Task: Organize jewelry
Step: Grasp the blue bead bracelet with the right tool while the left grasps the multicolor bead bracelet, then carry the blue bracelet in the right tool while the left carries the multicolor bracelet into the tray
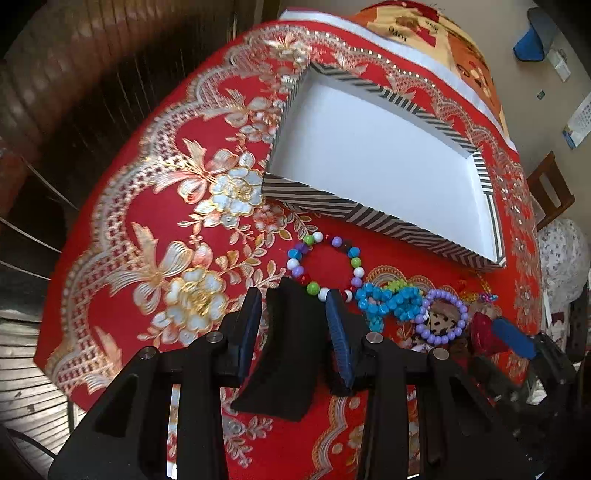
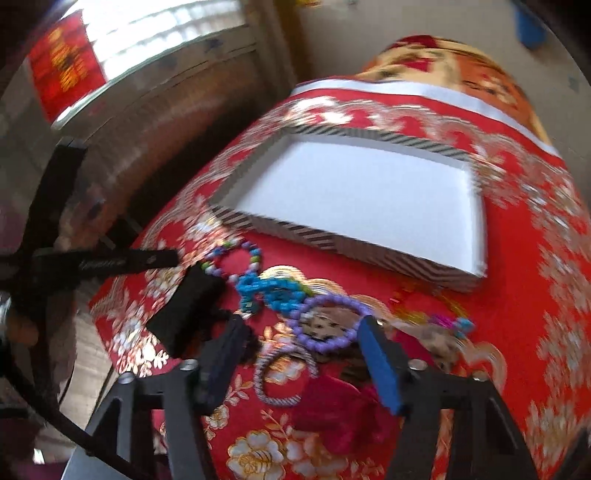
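A striped box (image 1: 325,201) with a white, empty inside sits on the red floral tablecloth (image 1: 159,221); it also shows in the right wrist view (image 2: 295,227). Jewelry lies in front of it: a multicoloured bead bracelet (image 1: 356,263), a blue bead bracelet (image 1: 391,301), a purple bead bracelet (image 1: 441,336) and a gold chain (image 1: 476,293). My left gripper (image 1: 293,306) is open, astride a black wedge (image 1: 284,350), just short of the multicoloured bracelet. My right gripper (image 2: 301,334) is open above the purple bracelet (image 2: 325,345), a striped ring bracelet (image 2: 260,373) and a magenta item (image 2: 340,413).
The table's left edge drops to a dark wooden floor (image 1: 44,206). A patterned blanket (image 1: 424,33) lies behind the box. A wooden chair (image 1: 550,188) stands at the right. The left gripper's black frame (image 2: 110,264) reaches in at the left of the right wrist view.
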The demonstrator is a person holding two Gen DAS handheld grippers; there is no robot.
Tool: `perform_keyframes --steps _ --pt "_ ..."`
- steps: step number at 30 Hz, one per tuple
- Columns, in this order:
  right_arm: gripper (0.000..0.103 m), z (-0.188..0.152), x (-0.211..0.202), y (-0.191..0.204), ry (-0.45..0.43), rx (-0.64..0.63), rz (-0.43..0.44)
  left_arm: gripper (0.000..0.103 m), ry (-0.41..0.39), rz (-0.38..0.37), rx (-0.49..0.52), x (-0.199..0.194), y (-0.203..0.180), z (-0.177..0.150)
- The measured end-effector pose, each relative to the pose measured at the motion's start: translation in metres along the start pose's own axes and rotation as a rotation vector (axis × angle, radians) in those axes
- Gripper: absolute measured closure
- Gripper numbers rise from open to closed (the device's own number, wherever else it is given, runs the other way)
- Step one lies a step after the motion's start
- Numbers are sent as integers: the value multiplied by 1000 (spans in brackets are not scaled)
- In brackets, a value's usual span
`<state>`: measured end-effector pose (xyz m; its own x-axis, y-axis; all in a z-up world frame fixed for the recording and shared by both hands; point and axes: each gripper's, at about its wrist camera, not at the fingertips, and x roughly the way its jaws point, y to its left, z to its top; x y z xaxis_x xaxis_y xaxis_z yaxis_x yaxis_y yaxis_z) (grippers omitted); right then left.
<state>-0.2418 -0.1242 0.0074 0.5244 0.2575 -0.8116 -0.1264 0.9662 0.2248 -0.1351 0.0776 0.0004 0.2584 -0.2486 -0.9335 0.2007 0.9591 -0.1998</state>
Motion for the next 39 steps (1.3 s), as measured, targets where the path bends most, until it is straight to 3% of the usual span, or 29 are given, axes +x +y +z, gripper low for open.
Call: perform_keyframes --steps 7,11,19,21,22,24,26,27,29,39 --pt "45 17 39 7 63 -117 54 62 49 20 23 30 -1 22" --pt "51 26 62 1 102 -133 81 62 69 59 51 45 -3 29" --pt "52 33 91 -5 156 -174 117 62 80 108 118 64 -12 40" --pt "58 32 96 -5 163 -178 131 63 80 109 132 65 -16 42" --pt "60 31 99 -6 169 -176 143 66 75 107 135 65 -16 43" --pt "72 29 99 -7 155 -172 164 87 66 108 143 66 -18 46" --pt "78 29 98 -7 150 -165 189 94 67 99 137 68 -19 48" --pt "87 28 96 -7 139 -162 196 96 68 80 128 69 -18 48" --pt "93 29 90 -8 121 -152 219 96 69 60 124 68 -19 49" --pt "93 37 39 -14 15 -76 309 96 -13 35 126 22 -24 50"
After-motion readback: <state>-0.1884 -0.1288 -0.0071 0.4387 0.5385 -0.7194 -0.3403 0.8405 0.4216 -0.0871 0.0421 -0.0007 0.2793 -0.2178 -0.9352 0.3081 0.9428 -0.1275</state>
